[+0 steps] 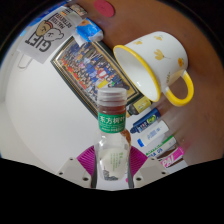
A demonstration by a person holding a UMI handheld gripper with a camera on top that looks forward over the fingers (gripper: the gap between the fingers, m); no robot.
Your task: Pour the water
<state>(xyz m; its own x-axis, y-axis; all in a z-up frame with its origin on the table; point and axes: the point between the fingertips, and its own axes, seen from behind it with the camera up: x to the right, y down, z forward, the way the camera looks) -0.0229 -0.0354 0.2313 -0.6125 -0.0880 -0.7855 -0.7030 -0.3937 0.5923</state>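
Currently: jaws clenched on a clear bottle (113,140), cap still on, held upright just short of the yellow-rimmed mug (155,62) on the white worktop (40,120); pouring apparently not begun.

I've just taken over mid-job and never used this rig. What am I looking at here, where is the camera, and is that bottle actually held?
There is one picture, from a camera riding on a hand-held two-finger gripper, looking forward along its fingers. The pink pads at the bottom belong to those fingers. They are closed on a small clear water bottle with a green label, which looks tipped toward a white mug with a yellow rim and handle, lying tilted just beyond. All this sits on a white table, with a framed picture and small packets nearby.
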